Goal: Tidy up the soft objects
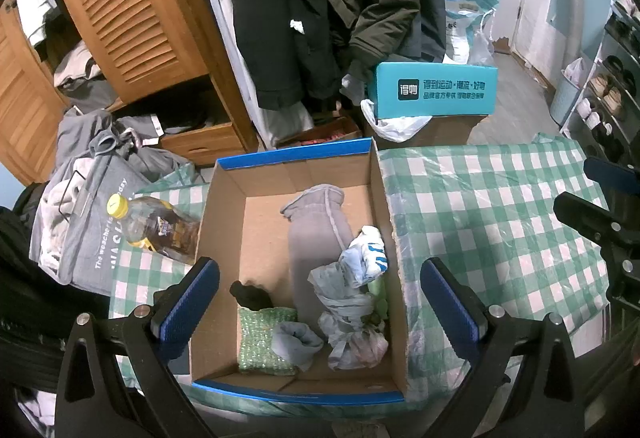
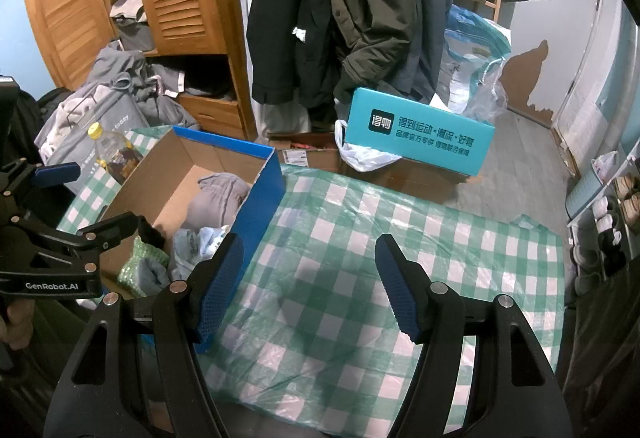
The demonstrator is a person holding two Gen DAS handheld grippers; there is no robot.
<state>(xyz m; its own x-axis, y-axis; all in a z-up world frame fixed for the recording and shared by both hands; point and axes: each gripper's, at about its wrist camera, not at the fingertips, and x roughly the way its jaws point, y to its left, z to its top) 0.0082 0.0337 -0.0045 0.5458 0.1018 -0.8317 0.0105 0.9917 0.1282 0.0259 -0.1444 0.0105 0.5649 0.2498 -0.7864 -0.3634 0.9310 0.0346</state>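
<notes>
My left gripper point(image 1: 320, 302) hangs over the cardboard box point(image 1: 224, 198), its fingers spread wide and holding nothing. The soft items lie inside the box, between and beyond the blue pads: a grey sock point(image 1: 316, 238), a blue-white cloth point(image 1: 368, 254), a green knit piece point(image 1: 260, 342) and a black bundle point(image 1: 250, 294). My right gripper point(image 2: 310, 286) is also well open and empty, over the checked tablecloth point(image 2: 400, 238) just right of the box.

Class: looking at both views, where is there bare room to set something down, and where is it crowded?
Free: the checked tablecloth right of the cardboard box, and the box floor's left half. Crowded: the box's right and near side, piled with soft items; a bottle borders its left.
</notes>
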